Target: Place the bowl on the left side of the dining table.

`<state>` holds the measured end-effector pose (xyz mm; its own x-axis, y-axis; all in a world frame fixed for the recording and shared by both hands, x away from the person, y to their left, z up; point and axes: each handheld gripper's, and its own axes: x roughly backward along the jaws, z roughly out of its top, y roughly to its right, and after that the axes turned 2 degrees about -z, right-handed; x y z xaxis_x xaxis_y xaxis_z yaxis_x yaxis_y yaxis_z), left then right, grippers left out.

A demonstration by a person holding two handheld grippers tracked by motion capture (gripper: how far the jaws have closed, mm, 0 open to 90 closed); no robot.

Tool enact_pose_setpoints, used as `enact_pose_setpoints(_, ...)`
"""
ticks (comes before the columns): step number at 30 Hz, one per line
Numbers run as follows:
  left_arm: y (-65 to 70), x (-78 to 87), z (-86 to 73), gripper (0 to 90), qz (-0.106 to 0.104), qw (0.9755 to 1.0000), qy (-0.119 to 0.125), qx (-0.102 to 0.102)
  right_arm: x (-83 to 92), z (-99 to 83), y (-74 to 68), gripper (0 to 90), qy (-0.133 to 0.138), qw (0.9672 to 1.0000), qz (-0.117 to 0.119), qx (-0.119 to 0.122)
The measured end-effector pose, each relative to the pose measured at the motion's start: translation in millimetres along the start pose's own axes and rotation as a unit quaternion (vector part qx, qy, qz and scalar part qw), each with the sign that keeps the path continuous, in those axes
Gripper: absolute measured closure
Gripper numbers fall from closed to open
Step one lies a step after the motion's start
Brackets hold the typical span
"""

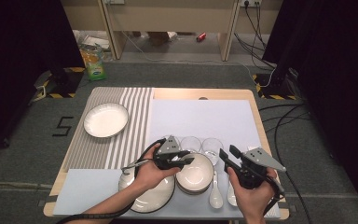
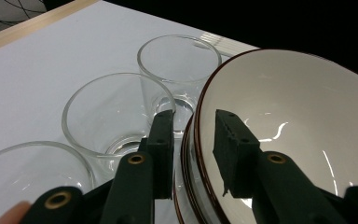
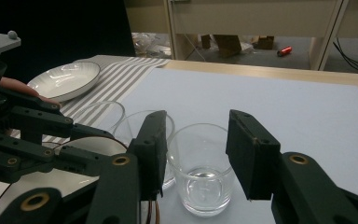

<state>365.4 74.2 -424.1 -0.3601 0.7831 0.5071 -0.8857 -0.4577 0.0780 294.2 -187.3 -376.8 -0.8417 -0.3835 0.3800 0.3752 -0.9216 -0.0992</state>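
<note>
A stack of white bowls with dark rims stands near the table's front edge. My left gripper hovers at its left rim. In the left gripper view that gripper straddles the top bowl's rim, one jaw outside and one inside, with small gaps on both sides. Three clear glasses stand in a row behind the bowls. My right gripper is beside the rightmost glass. In the right gripper view its jaws are open, and that glass stands in the gap, untouched.
A large plate lies front left of the bowls, under the left forearm. Two white spoons lie right of the bowls. A white plate sits on the striped mat at the left.
</note>
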Motion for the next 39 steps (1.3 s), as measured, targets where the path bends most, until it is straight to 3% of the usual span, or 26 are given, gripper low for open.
enact_pose_setpoints(17, 2.5, -3.0, 0.4, 76.2, 0.008, 0.9997, -0.014, -0.019, 0.0, -0.3, 0.5, 58.0, 0.000, 1.0000, 0.000, 0.002)
enact_pose_setpoints(23, 3.5, -2.4, -0.5, 77.5, 0.012, 0.9993, -0.011, -0.034, 0.3, -0.5, 0.9, 58.0, 0.000, 1.0000, -0.001, 0.000)
enact_pose_setpoints(39, 5.7, 2.0, 0.3, 78.6, 0.017, 0.9991, 0.000, -0.039, 1.4, -0.3, 1.1, 58.1, 0.000, 1.0000, -0.001, -0.003)
